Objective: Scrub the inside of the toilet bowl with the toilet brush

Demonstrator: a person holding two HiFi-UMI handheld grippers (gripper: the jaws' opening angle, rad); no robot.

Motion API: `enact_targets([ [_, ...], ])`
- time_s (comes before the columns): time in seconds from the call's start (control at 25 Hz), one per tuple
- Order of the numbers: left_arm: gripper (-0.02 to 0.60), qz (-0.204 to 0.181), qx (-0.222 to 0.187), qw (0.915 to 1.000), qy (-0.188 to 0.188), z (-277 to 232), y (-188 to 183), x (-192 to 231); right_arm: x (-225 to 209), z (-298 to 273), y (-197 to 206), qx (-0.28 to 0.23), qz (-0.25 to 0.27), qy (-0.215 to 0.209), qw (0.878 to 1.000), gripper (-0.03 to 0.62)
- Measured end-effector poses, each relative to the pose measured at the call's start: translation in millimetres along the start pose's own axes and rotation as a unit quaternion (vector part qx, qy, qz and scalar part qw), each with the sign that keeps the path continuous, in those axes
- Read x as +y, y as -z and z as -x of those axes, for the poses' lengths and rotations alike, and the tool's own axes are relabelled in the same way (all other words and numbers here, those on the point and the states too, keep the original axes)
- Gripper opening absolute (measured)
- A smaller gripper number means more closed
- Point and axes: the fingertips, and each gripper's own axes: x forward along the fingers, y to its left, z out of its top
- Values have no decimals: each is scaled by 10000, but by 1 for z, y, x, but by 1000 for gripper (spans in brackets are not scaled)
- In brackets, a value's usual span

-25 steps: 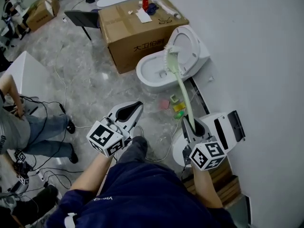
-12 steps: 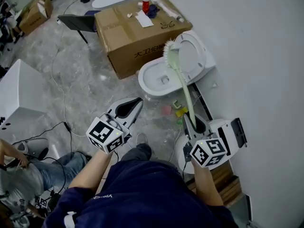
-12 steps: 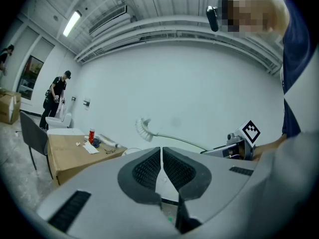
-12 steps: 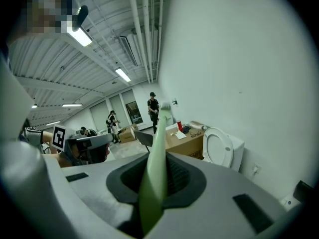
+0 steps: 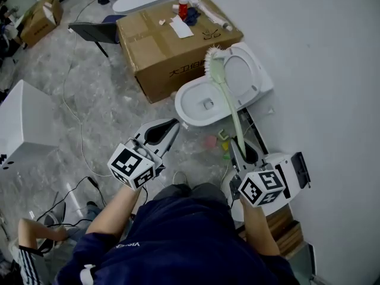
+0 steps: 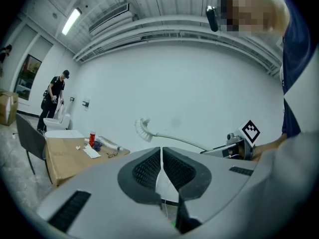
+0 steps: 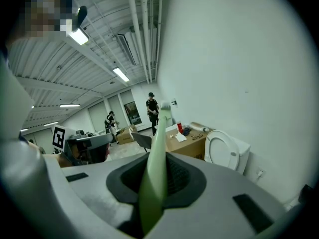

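A white toilet [image 5: 205, 103] stands against the wall with its lid [image 5: 242, 73] [image 7: 223, 151] raised. My right gripper [image 5: 242, 148] [image 7: 155, 180] is shut on the pale green toilet brush [image 5: 227, 97] [image 7: 155, 158] by its handle. The brush slants up over the bowl, with its white bristle head [image 5: 212, 56] [image 6: 142, 129] above the far rim and outside the water. My left gripper [image 5: 168, 128] [image 6: 161, 164] is shut with nothing in it, held low to the left of the bowl.
A big cardboard box [image 5: 172, 43] with small items on top sits left of the toilet. Another white toilet [image 5: 279, 171] lies under my right gripper. Small coloured bits [image 5: 218, 140] and cables [image 5: 77, 123] lie on the floor. A person [image 5: 29, 242] crouches at lower left.
The brush head has lifted from the bowl's inside to above its far rim. The view has shifted, and the crouching person has moved toward the lower left.
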Motion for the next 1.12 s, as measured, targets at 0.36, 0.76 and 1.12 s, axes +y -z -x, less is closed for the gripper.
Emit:
enact_targets([
  [0.36,40,-11,17,10000,-24,-23,-6,23,-18,-27,-14,-13,-8,-10,10000,63],
  [0.76,40,-23,151,9998,-157,-82,-15,55,-69,-74,-38,15,-132,-120,9998,63],
  [1.12,40,27,275,9990,-340,-155,-24,84,-125,-123,-63,230,-164,-360,9990,61],
])
